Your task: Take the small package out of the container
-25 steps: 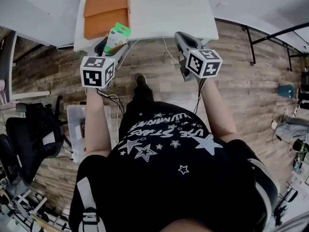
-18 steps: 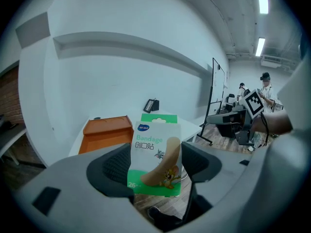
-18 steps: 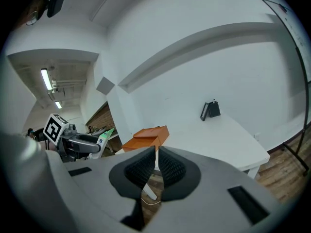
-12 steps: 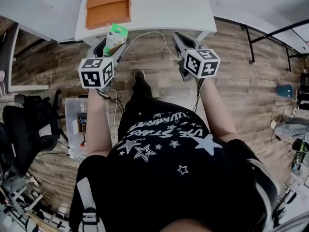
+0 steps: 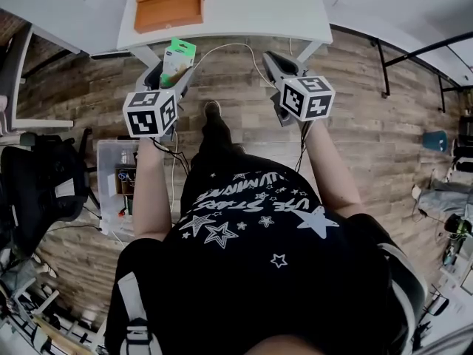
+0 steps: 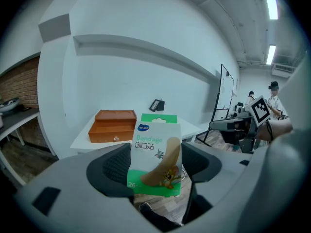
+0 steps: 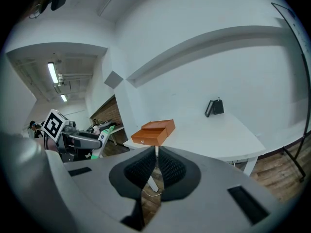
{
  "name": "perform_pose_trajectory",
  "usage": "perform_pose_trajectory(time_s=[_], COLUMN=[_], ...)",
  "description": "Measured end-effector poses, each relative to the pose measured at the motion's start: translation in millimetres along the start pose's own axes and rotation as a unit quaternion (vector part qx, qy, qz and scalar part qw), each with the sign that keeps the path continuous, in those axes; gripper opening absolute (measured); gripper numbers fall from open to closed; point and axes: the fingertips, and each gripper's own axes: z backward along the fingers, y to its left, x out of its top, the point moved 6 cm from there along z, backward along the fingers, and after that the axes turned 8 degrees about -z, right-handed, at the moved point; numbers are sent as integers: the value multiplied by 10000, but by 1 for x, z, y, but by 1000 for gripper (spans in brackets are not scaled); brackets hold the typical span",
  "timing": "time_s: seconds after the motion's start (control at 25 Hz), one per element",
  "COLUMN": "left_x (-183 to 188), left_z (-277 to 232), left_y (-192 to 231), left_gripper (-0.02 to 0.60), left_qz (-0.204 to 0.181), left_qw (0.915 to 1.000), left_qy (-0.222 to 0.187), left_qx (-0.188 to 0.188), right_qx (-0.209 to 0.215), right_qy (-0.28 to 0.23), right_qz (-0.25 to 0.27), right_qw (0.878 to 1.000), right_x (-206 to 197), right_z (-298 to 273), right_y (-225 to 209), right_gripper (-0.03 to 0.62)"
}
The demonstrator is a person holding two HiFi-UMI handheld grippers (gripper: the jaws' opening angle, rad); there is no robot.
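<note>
Left tongs pinch the bandage packet upright, clear of the floor bin, short of the white surface; right tongs pressed together, empty; removal looks done; next, likely set-down there.

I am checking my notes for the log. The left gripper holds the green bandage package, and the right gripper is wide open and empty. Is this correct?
Not quite. The right gripper is empty, but its jaws are shut together, not wide open; the right gripper view shows this. The left gripper does hold the green bandage package.
</note>
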Motion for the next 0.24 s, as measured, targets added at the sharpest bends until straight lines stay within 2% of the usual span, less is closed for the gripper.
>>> perform_pose_trajectory(time_s=[0.24], left_x=[-10], left_z=[11], left_y=[-16], left_gripper=[353], left_qz=[29], left_qw=[10000], left_qy=[14], left_qx=[23], right_qx=[80], right_qy=[31], right_qz=[-23], right_qw=[10000], right_x=[-8], right_z=[10], right_y=[4], right_gripper=[52])
